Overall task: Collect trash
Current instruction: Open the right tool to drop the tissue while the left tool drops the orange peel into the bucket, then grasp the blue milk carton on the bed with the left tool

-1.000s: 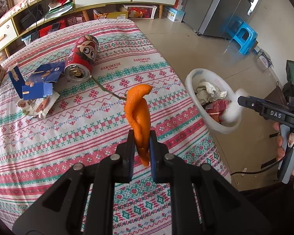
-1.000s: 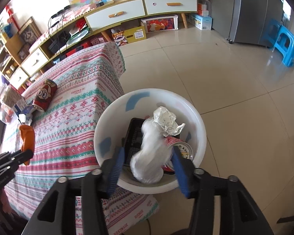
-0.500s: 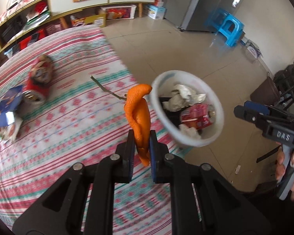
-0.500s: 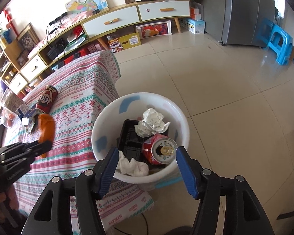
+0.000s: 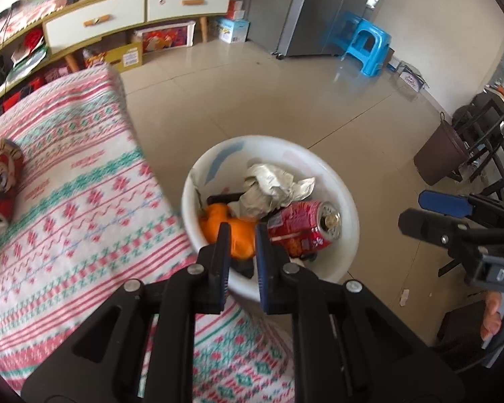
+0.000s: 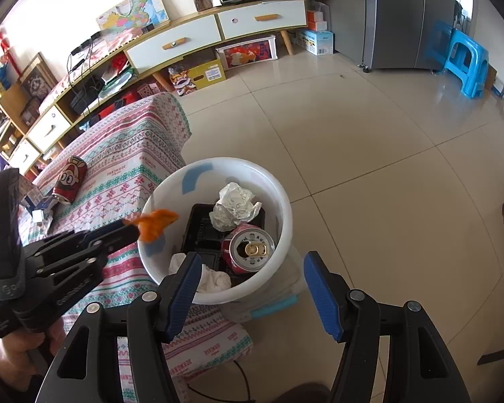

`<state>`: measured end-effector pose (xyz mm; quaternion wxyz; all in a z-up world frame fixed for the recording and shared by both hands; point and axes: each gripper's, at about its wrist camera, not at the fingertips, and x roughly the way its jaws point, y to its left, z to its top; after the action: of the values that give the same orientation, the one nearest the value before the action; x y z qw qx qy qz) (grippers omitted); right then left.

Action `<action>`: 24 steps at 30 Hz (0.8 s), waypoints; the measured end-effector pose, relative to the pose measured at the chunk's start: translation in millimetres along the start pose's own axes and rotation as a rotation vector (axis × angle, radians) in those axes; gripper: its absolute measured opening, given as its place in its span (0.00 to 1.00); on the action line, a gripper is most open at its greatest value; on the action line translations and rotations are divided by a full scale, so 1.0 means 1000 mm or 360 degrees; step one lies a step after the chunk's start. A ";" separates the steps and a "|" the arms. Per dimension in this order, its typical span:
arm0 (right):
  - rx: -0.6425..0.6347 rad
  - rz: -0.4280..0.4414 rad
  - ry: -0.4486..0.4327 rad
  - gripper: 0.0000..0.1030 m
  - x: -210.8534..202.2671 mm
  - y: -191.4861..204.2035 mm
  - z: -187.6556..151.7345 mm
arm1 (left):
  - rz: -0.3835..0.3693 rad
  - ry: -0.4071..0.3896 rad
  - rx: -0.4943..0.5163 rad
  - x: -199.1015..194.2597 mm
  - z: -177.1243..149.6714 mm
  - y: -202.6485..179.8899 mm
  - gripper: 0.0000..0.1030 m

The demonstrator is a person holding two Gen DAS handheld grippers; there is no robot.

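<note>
the left gripper point(image 5: 240, 231), which a second earlier had held the orange peel point(image 6: 154, 223) above the patterned tablecloth point(image 5: 84, 201), had carried it across to the white bin point(image 6: 279, 201); its fingers were pinched on the peel, which hung just over the bin's near rim in the right wrist view. the cartoon can point(image 6: 69, 184) and the blue carton scraps point(image 6: 38, 201), central a second before, now lay far to the left on the cloth. the white wad that the right gripper point(image 6: 248, 285) had held earlier now lay in the bin beside a red can point(image 6: 248, 247), crumpled paper point(image 6: 233, 206) and a black tray point(image 6: 201, 228). the right gripper's jaws had just been opening and stood spread with nothing between them, above the bin's near edge.

the right gripper's body showed the letters "das" point(image 5: 502, 273) in the left wrist view. the tablecloth carried small repeated words, possibly "handmade", though they were too blurred to be sure. the print on the red can could not be read.
</note>
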<state>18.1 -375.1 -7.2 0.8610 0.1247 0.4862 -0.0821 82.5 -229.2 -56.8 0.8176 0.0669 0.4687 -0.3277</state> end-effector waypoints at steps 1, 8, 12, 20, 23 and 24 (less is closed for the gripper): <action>-0.0003 -0.0002 -0.0001 0.63 0.000 0.000 0.000 | 0.0002 -0.0004 0.0007 0.001 0.000 -0.001 0.15; -0.0004 -0.0016 -0.0002 0.63 0.000 -0.001 -0.002 | 0.0032 -0.0019 -0.0087 -0.004 0.001 0.012 0.34; -0.0006 -0.0024 0.0003 0.64 0.002 -0.001 -0.001 | 0.0054 -0.0050 -0.0153 -0.016 -0.004 0.027 0.62; -0.0059 -0.0037 0.0004 0.68 0.005 0.012 0.002 | 0.0125 -0.0037 -0.0167 -0.037 -0.018 0.047 0.78; -0.0080 -0.0044 0.0005 0.69 0.007 0.017 0.003 | 0.0151 -0.0038 -0.0175 -0.044 -0.021 0.056 0.80; -0.0084 -0.0044 0.0005 0.69 0.008 0.019 0.004 | 0.0157 -0.0034 -0.0179 -0.045 -0.023 0.059 0.80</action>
<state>30.1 -358.5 -9.4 0.8620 0.0954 0.4912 -0.0810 85.4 -152.3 -44.5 0.8402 0.0403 0.4738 -0.2608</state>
